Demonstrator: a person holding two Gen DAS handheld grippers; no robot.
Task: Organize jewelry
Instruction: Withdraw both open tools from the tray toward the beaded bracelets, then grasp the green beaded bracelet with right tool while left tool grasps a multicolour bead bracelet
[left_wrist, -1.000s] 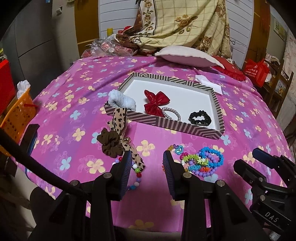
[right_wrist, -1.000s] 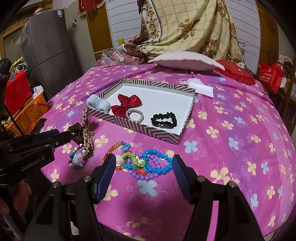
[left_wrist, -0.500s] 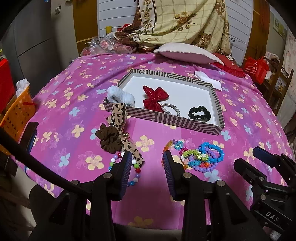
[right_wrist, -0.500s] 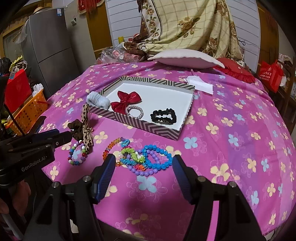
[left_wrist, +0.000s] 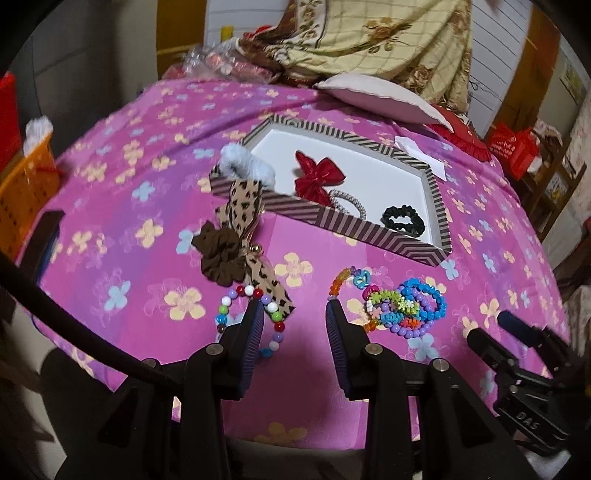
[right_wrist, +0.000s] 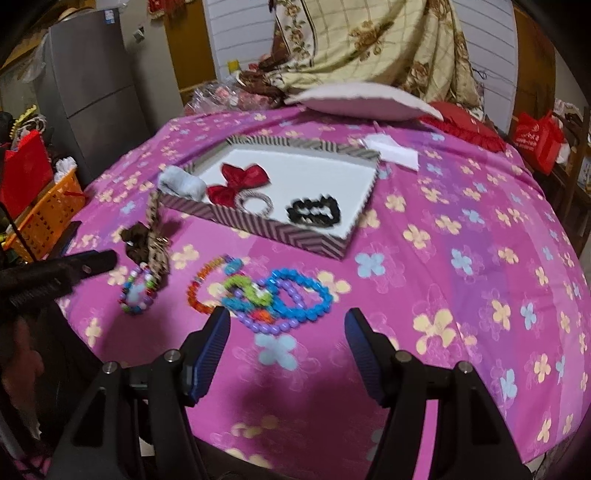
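Note:
A striped tray (left_wrist: 354, 225) (right_wrist: 280, 230) on the pink flowered cloth holds a red bow (left_wrist: 317, 177), a pearl ring (left_wrist: 347, 201) and a black scrunchie (left_wrist: 402, 219); a pale blue scrunchie (left_wrist: 245, 166) rests on its left rim. In front lie a brown scrunchie (left_wrist: 221, 254), a leopard ribbon (left_wrist: 243, 206), a multicolour bead bracelet (left_wrist: 251, 317) and a pile of bright bead bracelets (left_wrist: 402, 308) (right_wrist: 273, 295). My left gripper (left_wrist: 294, 310) is open and empty, just before the bead bracelet. My right gripper (right_wrist: 287, 317) is open and empty, just before the pile.
A white pillow (right_wrist: 362, 101), a red cushion (right_wrist: 465, 127) and a folded white paper (right_wrist: 393, 149) lie behind the tray. An orange basket (left_wrist: 22, 188) stands off the table's left edge. A grey fridge (right_wrist: 92, 85) stands at the back left.
Both grippers have tilted and moved slightly closer to the bracelets. Both stay open and empty. The right wrist view is now motion-blurred.

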